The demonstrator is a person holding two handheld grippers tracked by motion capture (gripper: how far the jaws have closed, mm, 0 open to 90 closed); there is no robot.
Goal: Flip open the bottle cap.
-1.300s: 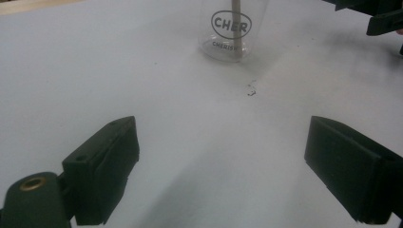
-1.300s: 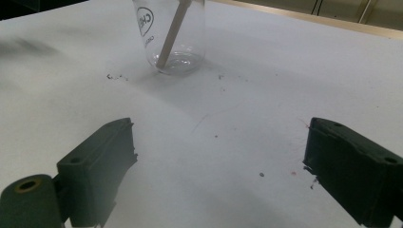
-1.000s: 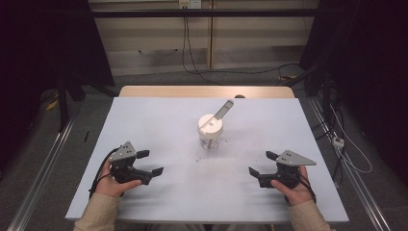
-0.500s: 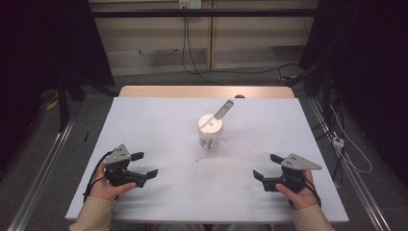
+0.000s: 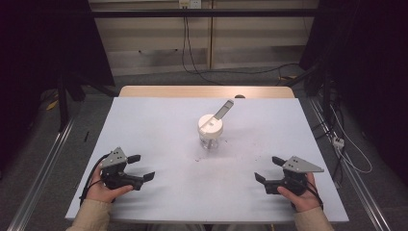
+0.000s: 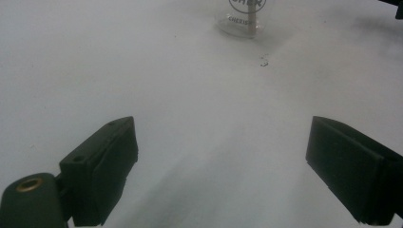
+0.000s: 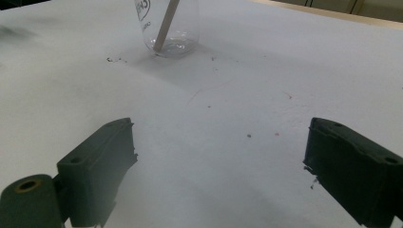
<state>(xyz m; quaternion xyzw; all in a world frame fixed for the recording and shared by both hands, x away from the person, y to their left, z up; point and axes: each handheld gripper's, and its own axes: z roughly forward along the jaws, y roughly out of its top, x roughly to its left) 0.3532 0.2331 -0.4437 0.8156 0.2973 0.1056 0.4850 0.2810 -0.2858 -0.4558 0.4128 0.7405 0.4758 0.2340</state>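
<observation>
Both hands have slid back toward the near edge of the table (image 5: 159,120) since a sec ago, further from the jar (image 5: 210,135) at centre. Looks like the jar work is done or paused.

Left of the jar: left gripper (image 5: 142,167), jaws wide apart, nothing in them, matte black blocky pads. The jar is clear plastic w/ a white round lid and a flat pale stick (image 5: 223,110) poking out, tilted back-right; dark crumbs on the matte white top nearby. Right of the jar: right gripper (image 5: 269,168), released too, empty.
</observation>
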